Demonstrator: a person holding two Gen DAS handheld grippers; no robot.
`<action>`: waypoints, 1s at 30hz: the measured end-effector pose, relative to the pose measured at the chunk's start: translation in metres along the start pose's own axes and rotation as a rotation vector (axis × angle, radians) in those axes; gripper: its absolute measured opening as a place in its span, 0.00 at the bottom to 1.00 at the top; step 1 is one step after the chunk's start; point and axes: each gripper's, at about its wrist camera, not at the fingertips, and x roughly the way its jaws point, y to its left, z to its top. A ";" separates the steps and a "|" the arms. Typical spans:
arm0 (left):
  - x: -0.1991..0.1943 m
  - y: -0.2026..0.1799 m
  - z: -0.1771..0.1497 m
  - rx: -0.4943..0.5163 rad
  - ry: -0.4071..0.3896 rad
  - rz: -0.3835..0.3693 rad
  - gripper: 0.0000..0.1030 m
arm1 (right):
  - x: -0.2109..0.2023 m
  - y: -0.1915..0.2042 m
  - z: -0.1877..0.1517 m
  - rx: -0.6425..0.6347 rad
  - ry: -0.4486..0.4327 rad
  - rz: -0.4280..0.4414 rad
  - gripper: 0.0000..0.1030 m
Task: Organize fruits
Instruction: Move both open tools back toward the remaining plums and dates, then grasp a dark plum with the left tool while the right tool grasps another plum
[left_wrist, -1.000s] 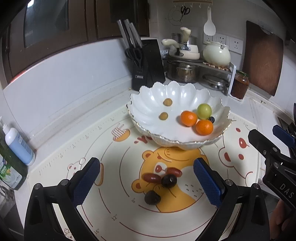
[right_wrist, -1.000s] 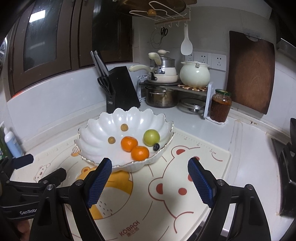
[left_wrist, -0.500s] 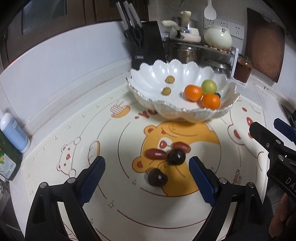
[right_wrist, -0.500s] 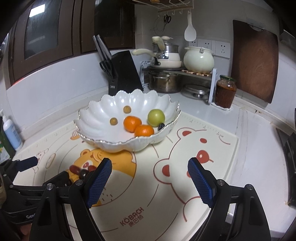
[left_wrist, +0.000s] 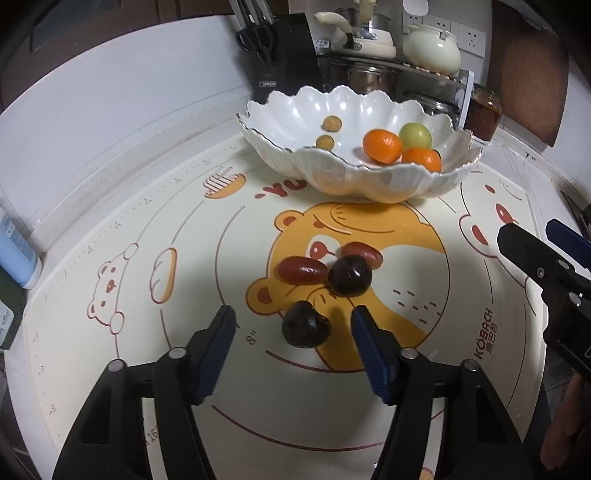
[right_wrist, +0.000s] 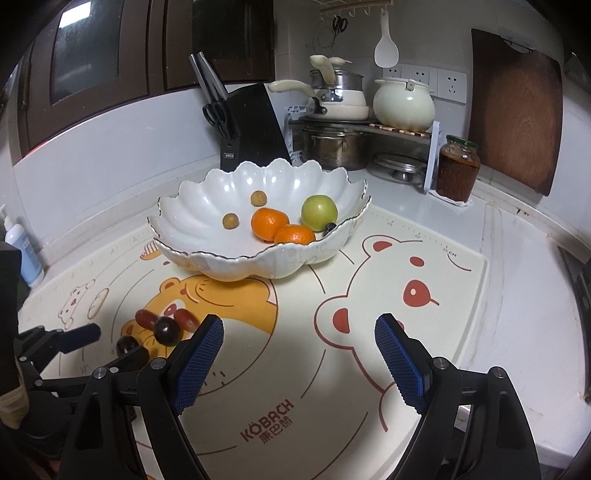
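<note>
On the bear-print mat (left_wrist: 207, 280) lie two dark plums and two red dates. My left gripper (left_wrist: 293, 314) hangs low over the nearer dark plum (left_wrist: 306, 325). Its jaws are closing, with the plum between the blue pads and a gap left on each side. The second plum (left_wrist: 349, 276) touches one date (left_wrist: 302, 270), and the other date (left_wrist: 364, 254) lies behind it. Two oranges (left_wrist: 382, 146), a green fruit (left_wrist: 415, 135) and two small brown fruits sit in the white scalloped bowl (left_wrist: 295, 110). My right gripper (right_wrist: 299, 325) stands open over bare mat, with nothing between its fingers.
A black knife block (right_wrist: 255, 122), stacked pots (right_wrist: 332, 147), a cream kettle (right_wrist: 404, 103) and a jar (right_wrist: 458, 170) line the back of the counter. A wooden board (right_wrist: 517, 110) leans on the wall. A blue-white bottle (right_wrist: 22, 251) stands at the left edge.
My left gripper has come down toward the loose fruits and its jaws have narrowed around the nearest dark plum. The right gripper has sunk a little at the same width.
</note>
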 end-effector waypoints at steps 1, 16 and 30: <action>0.001 -0.001 -0.001 0.001 0.004 0.001 0.59 | 0.001 0.000 0.000 0.001 0.002 0.000 0.82; 0.011 -0.003 -0.002 -0.009 0.024 -0.041 0.28 | 0.007 -0.003 -0.005 0.015 0.020 0.008 0.82; 0.004 0.010 -0.001 -0.043 0.017 -0.029 0.27 | 0.010 0.007 -0.004 0.002 0.029 0.030 0.82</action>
